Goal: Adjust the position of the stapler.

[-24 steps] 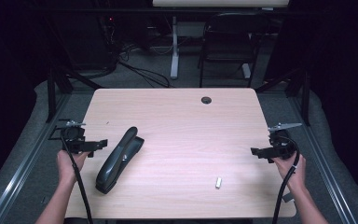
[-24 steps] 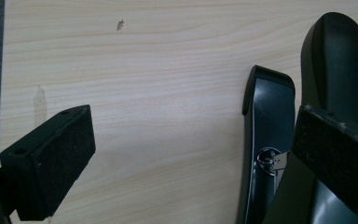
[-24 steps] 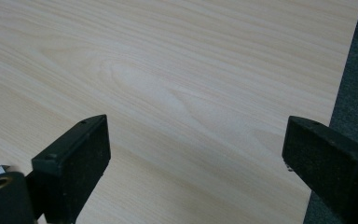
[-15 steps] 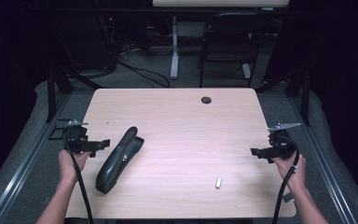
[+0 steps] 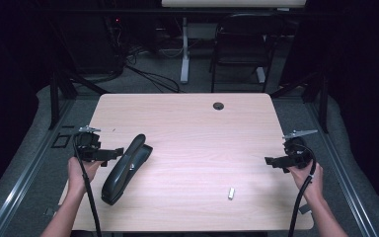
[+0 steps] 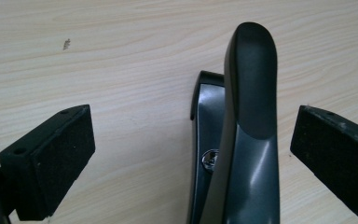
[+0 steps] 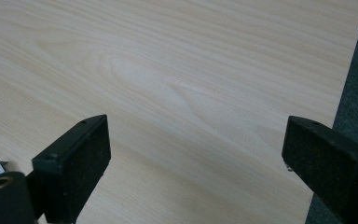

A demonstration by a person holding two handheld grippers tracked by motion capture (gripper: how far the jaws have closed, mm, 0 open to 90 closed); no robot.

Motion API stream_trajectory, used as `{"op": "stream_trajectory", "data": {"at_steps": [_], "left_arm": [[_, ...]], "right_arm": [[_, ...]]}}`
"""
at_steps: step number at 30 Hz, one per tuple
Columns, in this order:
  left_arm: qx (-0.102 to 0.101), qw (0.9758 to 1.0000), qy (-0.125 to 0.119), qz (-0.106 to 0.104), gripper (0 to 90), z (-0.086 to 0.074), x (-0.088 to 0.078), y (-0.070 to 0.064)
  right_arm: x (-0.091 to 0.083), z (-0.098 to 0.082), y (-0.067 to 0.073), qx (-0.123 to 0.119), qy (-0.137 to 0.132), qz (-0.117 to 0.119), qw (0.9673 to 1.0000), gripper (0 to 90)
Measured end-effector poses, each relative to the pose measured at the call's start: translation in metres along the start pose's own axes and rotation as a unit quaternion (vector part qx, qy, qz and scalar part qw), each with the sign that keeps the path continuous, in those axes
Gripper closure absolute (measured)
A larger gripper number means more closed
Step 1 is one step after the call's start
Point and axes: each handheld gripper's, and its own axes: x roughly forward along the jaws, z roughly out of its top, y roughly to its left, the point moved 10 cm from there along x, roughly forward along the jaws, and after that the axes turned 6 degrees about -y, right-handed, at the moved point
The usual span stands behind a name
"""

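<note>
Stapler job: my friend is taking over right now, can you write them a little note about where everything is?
Left gripper: open, jaws on either side of the black stapler's raised arm, pads not touching it.
Right gripper: open, holds nothing, over the right edge of the wooden table.
Stapler lies slantwise on the table's left side, its top arm lifted. A small white piece, too small to identify, lies apart from it near the front, right of centre.
Done: left gripper lined up on the stapler.
Left: probably close on the stapler; nothing has been gripped yet.
</note>
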Motion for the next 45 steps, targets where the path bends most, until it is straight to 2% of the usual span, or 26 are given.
{"op": "stream_trajectory", "data": {"at_steps": [9,16,19,20,24,25,28,30,35,36,37,41,43,45], "left_arm": [[0.022,0.9995,0.014,-0.017,0.0,-0.002,0.009,-0.023],[0.048,0.9976,0.047,-0.015,1.4,-0.011,0.022,-0.037],[0.051,0.9971,0.055,-0.014,5.6,-0.014,0.025,-0.039],[0.057,0.9966,0.058,-0.01,12.2,-0.016,0.028,-0.04],[0.065,0.9956,0.067,-0.01,27.0,-0.018,0.031,-0.042],[0.068,0.9953,0.068,-0.008,27.0,-0.019,0.033,-0.042],[0.071,0.9946,0.075,-0.004,38.1,-0.022,0.036,-0.042],[0.072,0.9942,0.079,-0.005,42.3,-0.024,0.038,-0.041],[0.079,0.9939,0.076,-0.002,55.0,-0.025,0.041,-0.037],[0.077,0.9941,0.076,-0.006,57.4,-0.025,0.041,-0.037],[0.074,0.9946,0.072,-0.009,57.5,-0.024,0.041,-0.037],[0.086,0.9936,0.073,-0.01,58.0,-0.024,0.041,-0.037],[0.086,0.9937,0.071,-0.015,58.1,-0.024,0.041,-0.036],[0.093,0.9928,0.071,-0.023,58.2,-0.024,0.041,-0.037]], "right_arm": [[0.001,-0.001,0.0,-0.001,0.004,0.0,1.0,7.6],[0.001,-0.001,0.0,0.0,0.005,-0.001,1.0,8.0],[0.001,-0.001,0.0,-0.001,0.005,-0.001,1.0,8.2],[0.001,-0.002,-0.001,-0.001,0.008,-0.003,1.0,8.4],[0.002,-0.002,-0.001,0.001,0.008,-0.006,0.9999,8.7],[0.002,-0.002,-0.001,-0.001,0.008,-0.006,1.0,8.8],[0.002,-0.002,-0.001,-0.001,0.009,-0.006,0.9999,9.2],[0.002,-0.003,-0.001,0.001,0.011,-0.004,0.9999,10.2],[0.001,-0.003,-0.001,0.0,0.011,-0.009,0.9999,10.6],[0.001,-0.003,-0.001,-0.002,0.012,-0.008,0.9999,10.6],[0.0,-0.003,-0.001,0.0,0.01,-0.008,0.9999,10.7],[-0.001,-0.003,-0.001,0.001,0.01,-0.006,0.9999,11.0],[-0.001,-0.003,-0.001,0.0,0.009,-0.007,0.9999,11.1],[-0.002,-0.002,-0.001,-0.001,0.009,-0.007,0.9999,11.3]]}}
